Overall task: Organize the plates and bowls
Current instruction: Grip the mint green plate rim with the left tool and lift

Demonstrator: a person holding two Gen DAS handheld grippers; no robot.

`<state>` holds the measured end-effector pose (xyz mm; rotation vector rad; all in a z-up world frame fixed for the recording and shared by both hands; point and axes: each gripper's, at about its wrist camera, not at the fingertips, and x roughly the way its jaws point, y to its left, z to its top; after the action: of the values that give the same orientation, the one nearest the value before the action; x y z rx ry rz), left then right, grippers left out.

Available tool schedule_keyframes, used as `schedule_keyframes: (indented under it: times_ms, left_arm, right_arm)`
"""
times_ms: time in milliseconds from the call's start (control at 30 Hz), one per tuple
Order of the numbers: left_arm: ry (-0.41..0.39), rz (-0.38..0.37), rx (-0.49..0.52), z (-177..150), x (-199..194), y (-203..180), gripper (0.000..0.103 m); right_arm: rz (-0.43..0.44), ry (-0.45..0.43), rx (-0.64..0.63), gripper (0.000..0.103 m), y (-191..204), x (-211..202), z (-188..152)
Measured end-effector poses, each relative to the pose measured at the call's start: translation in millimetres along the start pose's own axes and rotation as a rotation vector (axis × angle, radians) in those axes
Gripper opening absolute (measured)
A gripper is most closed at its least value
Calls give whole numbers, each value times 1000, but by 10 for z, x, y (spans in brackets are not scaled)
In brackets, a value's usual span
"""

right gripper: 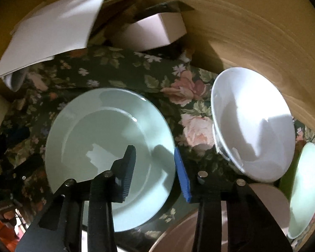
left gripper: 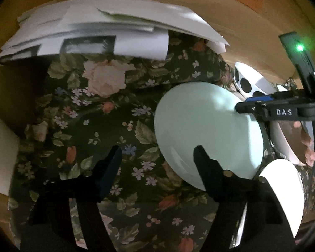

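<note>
A pale green plate lies on the floral tablecloth. My right gripper is open over the plate's right rim, one finger above the plate and the blue-padded finger just outside it. A white bowl stands to the right, with a small green dish beyond it. In the left wrist view the same plate lies right of my open, empty left gripper. The right gripper reaches over the plate's far edge. A white plate and a dotted bowl lie nearby.
A stack of white papers lies at the back of the table and also shows in the right wrist view. A white box sits behind the plate. A brownish plate rim shows at the bottom.
</note>
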<state>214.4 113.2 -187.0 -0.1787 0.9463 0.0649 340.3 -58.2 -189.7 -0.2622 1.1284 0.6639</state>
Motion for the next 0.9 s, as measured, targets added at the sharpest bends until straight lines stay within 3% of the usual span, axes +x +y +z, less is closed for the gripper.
schedule_keyframes:
  times_ms: [267,633,900]
  left_arm:
    - [44,-43,-14,-3,138,-8,59]
    - [77,-31,-61,-121,160,212,57]
    - [66,-18,-51,-210,135,301,49]
  right_arm:
    - [-34,66,-14,27,7,132,84]
    - [71,72,-27,26,400,91,-30]
    - [139,67,-37,30,683,140,-161]
